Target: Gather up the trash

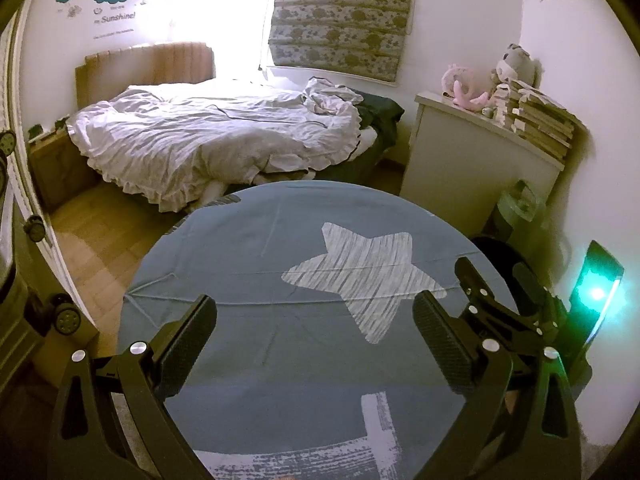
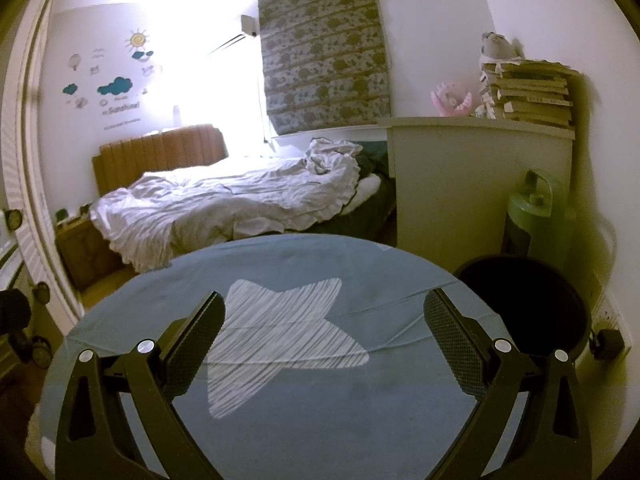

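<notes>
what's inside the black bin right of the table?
Nothing visible: the black bin opens upward beside the blue star cloth, but its inside is solid dark. The right wrist view shows only the rim and upper wall; the bottom is lost in shadow.

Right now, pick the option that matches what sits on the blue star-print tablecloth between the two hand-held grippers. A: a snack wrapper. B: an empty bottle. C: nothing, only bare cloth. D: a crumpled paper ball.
C: in both wrist views the blue tablecloth shows only its star print, with the left hand-held gripper and the right hand-held gripper both open and holding nothing above it.
</notes>
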Demonstrator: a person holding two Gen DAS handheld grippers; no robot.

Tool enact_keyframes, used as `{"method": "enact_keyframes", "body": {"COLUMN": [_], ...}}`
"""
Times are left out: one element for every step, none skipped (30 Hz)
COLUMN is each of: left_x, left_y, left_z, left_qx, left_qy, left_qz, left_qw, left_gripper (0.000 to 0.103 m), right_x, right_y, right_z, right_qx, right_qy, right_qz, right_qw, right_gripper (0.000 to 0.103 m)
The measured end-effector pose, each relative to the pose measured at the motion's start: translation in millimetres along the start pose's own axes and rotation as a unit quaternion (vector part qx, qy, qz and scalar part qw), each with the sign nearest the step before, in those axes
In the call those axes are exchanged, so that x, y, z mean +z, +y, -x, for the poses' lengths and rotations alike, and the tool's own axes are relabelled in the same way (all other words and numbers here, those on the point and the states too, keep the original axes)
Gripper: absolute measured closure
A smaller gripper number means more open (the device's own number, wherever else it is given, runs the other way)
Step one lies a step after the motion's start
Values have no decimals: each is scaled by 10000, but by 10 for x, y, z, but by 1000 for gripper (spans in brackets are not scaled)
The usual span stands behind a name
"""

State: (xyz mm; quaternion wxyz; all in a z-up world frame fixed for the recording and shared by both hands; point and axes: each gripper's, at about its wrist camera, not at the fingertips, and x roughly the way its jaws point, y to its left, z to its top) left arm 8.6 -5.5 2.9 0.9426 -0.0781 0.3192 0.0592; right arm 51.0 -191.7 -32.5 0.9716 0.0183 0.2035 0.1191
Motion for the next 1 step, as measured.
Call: {"method": "enact_keyframes", "body": {"left_x": [-3], "left_y": [-7], "left_z": [-1], "left_qx": [11], "left_qy": [-2], "left_qz": [-7], "left_qw": [10000], "left_gripper": [5], "right_x": [-3], "right_y": [2], "right_z": [2], "right_qx": [3], "right_qy": [3], "right_qz": [-12], "right_qw": [10000], "right_gripper": [5]}}
